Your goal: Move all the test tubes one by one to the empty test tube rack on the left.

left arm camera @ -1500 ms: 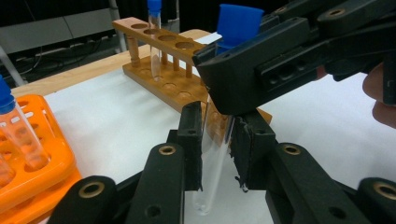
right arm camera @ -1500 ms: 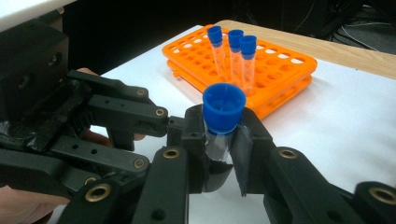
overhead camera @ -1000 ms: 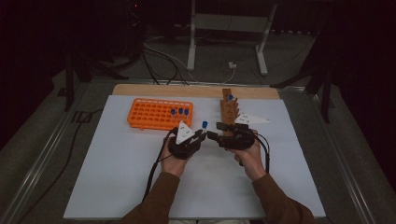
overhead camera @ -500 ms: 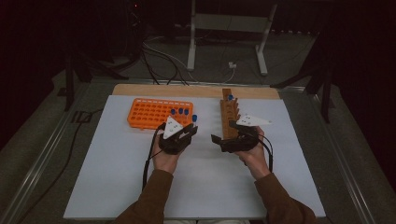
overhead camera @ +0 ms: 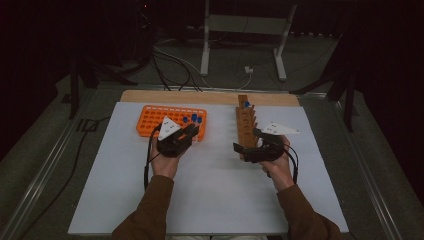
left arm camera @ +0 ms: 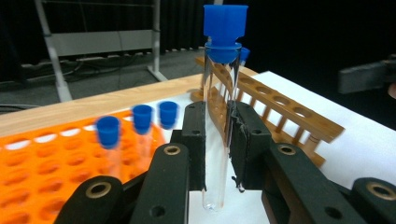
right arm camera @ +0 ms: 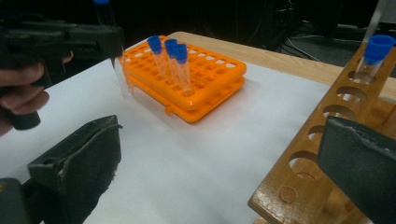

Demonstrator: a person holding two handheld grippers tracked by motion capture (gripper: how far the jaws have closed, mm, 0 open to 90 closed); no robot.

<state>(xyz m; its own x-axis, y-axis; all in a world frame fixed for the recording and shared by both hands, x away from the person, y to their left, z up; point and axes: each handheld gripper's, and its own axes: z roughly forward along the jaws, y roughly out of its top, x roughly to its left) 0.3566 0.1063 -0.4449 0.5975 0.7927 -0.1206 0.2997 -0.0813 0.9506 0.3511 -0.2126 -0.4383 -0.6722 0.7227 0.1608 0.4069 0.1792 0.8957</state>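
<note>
No writing is legible. The left gripper (left arm camera: 217, 140) clamps a tube (left arm camera: 219, 126) upright, blue cap at 12 o'clock. The right gripper (right arm camera: 224, 172), jaws just opened wide, holds nothing beside the wooden rack (right arm camera: 327, 154).

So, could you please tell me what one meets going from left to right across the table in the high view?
Orange rack → left hand-held gripper, shut on a capped tube → wooden rack → right hand-held gripper, jaws open.

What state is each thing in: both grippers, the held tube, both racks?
Left gripper: shut on tube.
Clear glass tube with blue cap: upright, capped, off the table.
Right gripper: open, just released.
Orange plastic rack: three capped tubes.
Brown wooden rack: one capped tube.
</note>
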